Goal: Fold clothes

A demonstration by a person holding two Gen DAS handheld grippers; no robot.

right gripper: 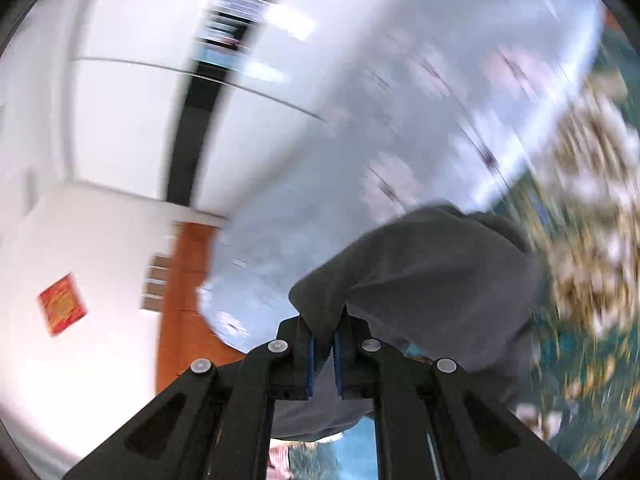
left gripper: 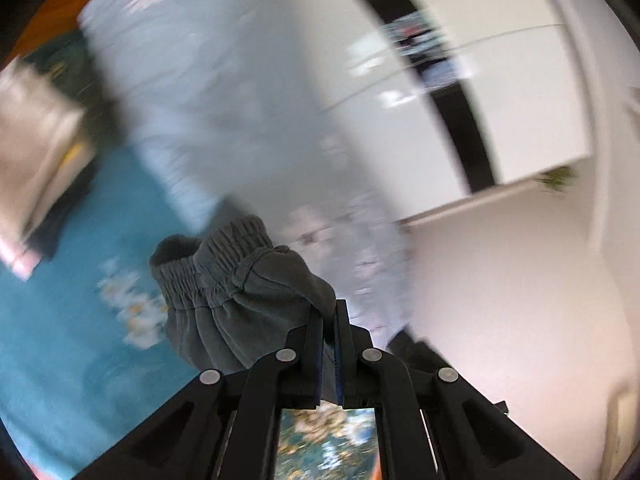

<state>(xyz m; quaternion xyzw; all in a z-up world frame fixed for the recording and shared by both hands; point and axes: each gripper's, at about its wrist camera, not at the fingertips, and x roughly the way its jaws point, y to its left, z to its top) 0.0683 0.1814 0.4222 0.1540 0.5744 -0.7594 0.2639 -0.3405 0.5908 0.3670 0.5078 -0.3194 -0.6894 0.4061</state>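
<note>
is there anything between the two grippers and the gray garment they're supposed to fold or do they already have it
Nothing stands between them. The left gripper is shut on the gray garment near its elastic waistband, and the right gripper is shut on another part of its fabric. Both views are blurred.

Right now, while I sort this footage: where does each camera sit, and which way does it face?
Left wrist: on the left gripper, looking along its fingers at bunched gray pants, a pale floral sheet and a teal cloth beyond.
Right wrist: on the right gripper, facing the gray pants, with white walls to the left.
Shared: the pants, the floral sheet; both views are motion-blurred.
</note>
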